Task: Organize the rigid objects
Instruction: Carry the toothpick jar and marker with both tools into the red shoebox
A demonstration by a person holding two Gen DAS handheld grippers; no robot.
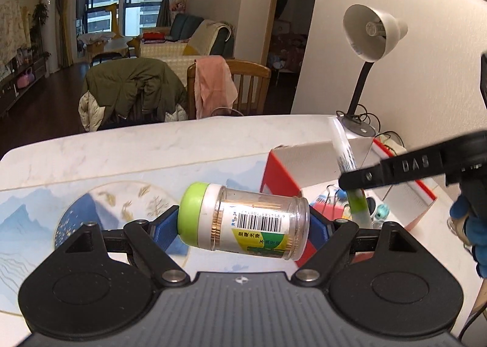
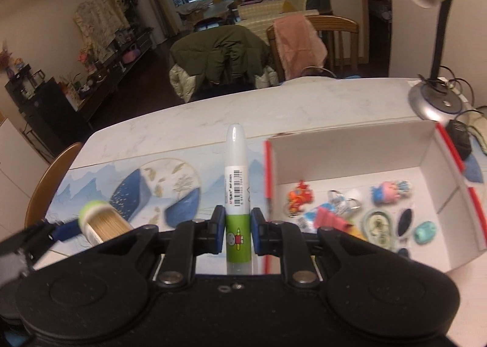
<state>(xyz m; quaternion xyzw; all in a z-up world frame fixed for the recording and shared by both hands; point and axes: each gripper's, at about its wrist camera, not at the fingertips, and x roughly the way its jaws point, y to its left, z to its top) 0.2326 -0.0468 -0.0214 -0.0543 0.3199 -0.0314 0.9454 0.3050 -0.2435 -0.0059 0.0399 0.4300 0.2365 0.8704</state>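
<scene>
My left gripper [image 1: 243,225] is shut end to end on a clear toothpick jar [image 1: 252,222] with a green lid, held sideways above the table. My right gripper [image 2: 238,233] is shut on a white and green glue stick [image 2: 237,194], which points away from the camera. In the left wrist view the right gripper [image 1: 356,184] sits over the box with the glue stick [image 1: 359,204] hanging from it. In the right wrist view the toothpick jar [image 2: 100,220] and the left gripper's blue pad [image 2: 65,231] show at the lower left. A white cardboard box [image 2: 350,158] with red edges lies to the right.
Inside the box lie several small toys and keychains [image 2: 389,191]. A white desk lamp [image 1: 369,33] stands at the table's far right corner, with cables and a black adapter [image 2: 461,134] near its base. A blue patterned mat [image 2: 152,182] covers the table's near part. Chairs with coats stand beyond.
</scene>
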